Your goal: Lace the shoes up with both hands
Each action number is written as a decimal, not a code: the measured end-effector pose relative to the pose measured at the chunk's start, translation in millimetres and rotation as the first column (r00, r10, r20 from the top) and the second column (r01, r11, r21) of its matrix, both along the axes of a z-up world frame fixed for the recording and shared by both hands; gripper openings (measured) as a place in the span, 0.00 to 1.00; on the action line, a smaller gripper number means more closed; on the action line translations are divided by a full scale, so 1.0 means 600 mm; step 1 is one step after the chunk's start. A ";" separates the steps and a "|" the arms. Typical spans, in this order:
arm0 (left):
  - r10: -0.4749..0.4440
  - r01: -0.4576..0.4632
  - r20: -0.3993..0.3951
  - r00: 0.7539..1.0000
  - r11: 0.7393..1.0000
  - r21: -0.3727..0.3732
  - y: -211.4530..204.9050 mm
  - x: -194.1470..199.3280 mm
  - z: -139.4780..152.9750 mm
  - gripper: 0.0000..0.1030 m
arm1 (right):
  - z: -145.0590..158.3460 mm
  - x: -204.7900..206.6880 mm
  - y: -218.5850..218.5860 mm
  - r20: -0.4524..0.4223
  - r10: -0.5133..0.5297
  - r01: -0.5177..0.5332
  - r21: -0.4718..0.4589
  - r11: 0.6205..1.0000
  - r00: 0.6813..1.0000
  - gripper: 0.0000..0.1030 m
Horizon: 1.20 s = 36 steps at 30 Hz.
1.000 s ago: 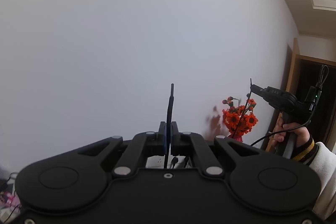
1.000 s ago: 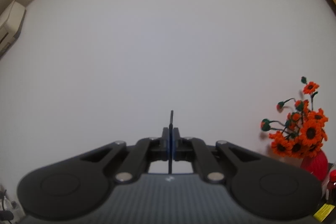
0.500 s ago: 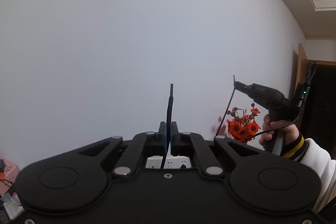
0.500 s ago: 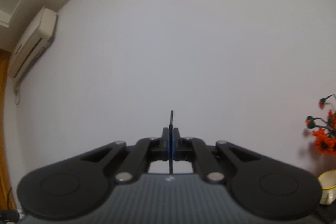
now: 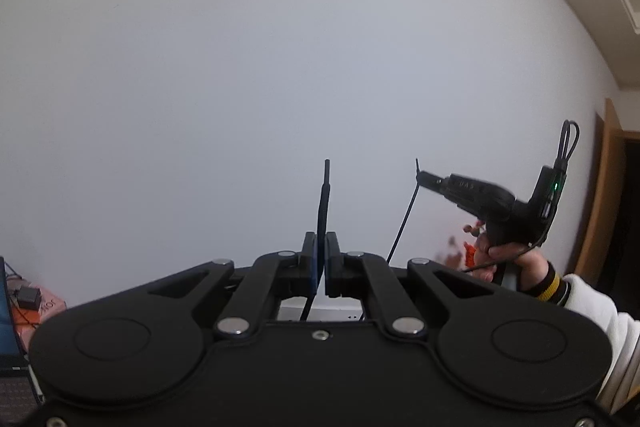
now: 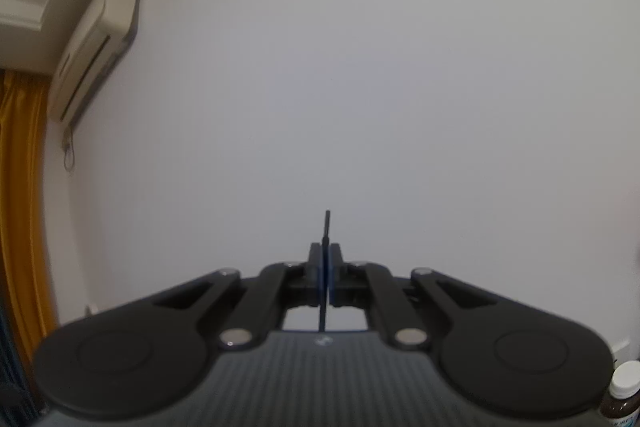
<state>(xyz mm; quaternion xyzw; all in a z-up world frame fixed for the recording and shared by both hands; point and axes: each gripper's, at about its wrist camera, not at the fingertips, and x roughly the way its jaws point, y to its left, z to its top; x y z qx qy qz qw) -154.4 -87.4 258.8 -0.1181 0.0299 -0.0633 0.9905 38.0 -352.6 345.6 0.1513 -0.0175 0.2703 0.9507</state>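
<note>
My left gripper [image 5: 321, 247] is shut on a thin black shoelace [image 5: 325, 195], whose stiff end stands up above the pads while the rest drops below them. Further right in the left wrist view, a hand [image 5: 508, 255] in a white sleeve holds my right gripper [image 5: 420, 179], from whose tip another stretch of lace [image 5: 402, 223] hangs down. The right wrist view shows the right gripper [image 6: 325, 255] shut on the lace [image 6: 327, 227], its tip poking up between the pads. Both point at a bare white wall. No shoe is in view.
An air conditioner [image 6: 94, 47] hangs high on the left above an orange curtain [image 6: 20, 207]. A brown bottle with a white cap [image 6: 622, 395] stands at the lower right. Orange flowers [image 5: 470, 249] peek out behind the hand, beside a wooden door frame [image 5: 600, 207]. Clutter [image 5: 28, 299] lies at the lower left.
The right wrist view has swung left: the flowers left it, and the air conditioner and curtain came in. In the left view the right gripper moved left across the flowers. Both stay shut on the lace.
</note>
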 end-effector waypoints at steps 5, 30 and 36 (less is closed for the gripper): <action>0.052 -0.051 0.027 0.998 0.998 -0.046 0.000 0.021 0.005 0.02 | -0.019 0.023 -0.007 -0.005 -0.015 0.015 -0.002 1.000 1.000 0.03; 0.089 -0.103 -0.240 0.967 0.994 -0.046 0.138 0.160 -0.078 0.02 | -0.194 0.006 0.047 -0.315 -0.017 -0.091 -0.324 0.942 0.949 0.03; 0.102 -0.130 -0.353 0.930 0.990 -0.058 0.162 0.251 -0.124 0.03 | -0.218 0.004 0.071 -0.372 -0.034 -0.108 -0.354 0.929 0.928 0.03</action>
